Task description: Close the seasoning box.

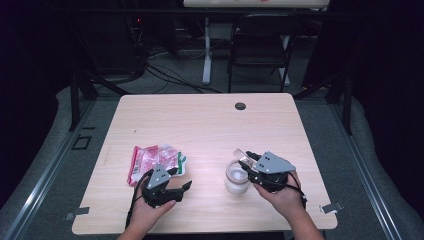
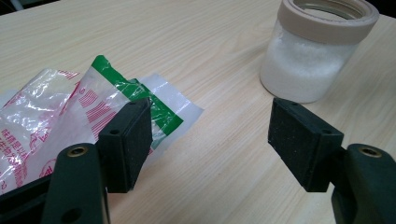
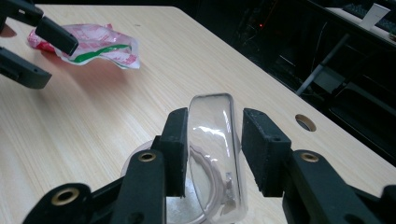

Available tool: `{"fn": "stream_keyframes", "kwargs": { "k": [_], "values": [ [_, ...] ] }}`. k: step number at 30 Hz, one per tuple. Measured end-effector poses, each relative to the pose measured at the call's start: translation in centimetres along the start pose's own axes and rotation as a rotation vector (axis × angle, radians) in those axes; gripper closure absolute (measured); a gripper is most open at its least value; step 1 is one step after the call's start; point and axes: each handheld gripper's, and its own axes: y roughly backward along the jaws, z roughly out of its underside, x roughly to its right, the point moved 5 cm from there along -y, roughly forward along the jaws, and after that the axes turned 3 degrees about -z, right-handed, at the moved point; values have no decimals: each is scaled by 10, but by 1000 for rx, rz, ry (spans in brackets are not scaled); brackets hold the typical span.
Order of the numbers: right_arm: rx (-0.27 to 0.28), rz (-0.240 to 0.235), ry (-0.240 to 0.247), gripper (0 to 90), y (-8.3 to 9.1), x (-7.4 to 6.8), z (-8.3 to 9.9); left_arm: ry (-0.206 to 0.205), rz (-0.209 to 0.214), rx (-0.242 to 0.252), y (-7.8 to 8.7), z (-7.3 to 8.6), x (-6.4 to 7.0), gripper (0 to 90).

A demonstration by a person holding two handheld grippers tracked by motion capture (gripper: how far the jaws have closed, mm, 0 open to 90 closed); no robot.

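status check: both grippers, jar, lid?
Left gripper open, empty, beside the plastic packets. Right gripper shut on clear lid, above open jar of white granules. Nothing in the way.

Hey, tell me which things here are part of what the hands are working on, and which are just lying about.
In the job:
- clear lid, between the right gripper jaws
- jar of white grains, open
- plastic packets, beside the open left gripper

Lying about:
- folding chair beyond the table
- cables on the floor
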Motion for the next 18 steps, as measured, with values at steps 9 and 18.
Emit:
{"fn": "stream_keyframes", "kwargs": {
  "k": [9,18],
  "values": [
    [-25,4,67,578,-8,-13,2,5,-6,4,1,0,-2,309],
    [-60,7,133,544,-16,-24,5,14,-11,8,3,0,-3,309]
  ]
}}
